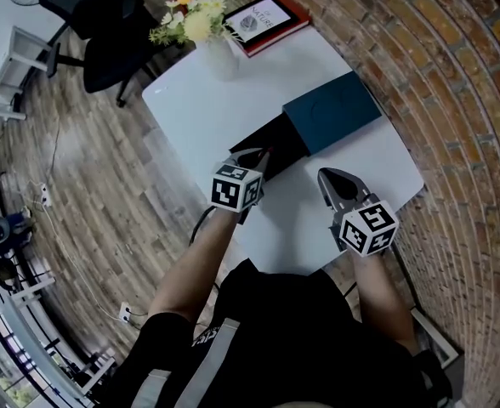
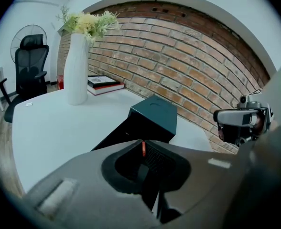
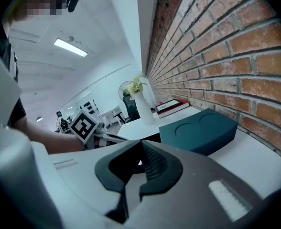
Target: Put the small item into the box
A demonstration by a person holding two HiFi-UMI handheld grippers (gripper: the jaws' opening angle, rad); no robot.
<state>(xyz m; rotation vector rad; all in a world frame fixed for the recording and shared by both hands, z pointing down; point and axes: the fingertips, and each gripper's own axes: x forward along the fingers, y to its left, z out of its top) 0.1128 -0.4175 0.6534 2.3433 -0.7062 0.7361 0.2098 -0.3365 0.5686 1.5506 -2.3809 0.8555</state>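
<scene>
Stands at a white bench (image 1: 190, 113) with a gripper in each hand. Pinches the small orange item (image 2: 143, 148) at the very tips of the left gripper (image 1: 255, 155), fingers all but closed on it. Holds those tips over the black tray (image 1: 267, 141) jutting from the near end of the teal box (image 1: 331, 113); item above the tray's open side, contact with it not clear from any view. Holds the right gripper (image 1: 326, 175) just beside the left one, over bare bench in front of the box, fingers together with nothing between them. Points both grippers away from the body and downward toward the box.

Farther back on the bench: a white vase (image 1: 218, 58) with pale flowers (image 1: 190, 17), and beside it a red-edged book (image 1: 265, 19) at the far corner. Along the bench's right side, a brick wall (image 1: 463, 83). Past the far left corner, a black chair (image 1: 105, 28) on wood floor (image 1: 105, 168).
</scene>
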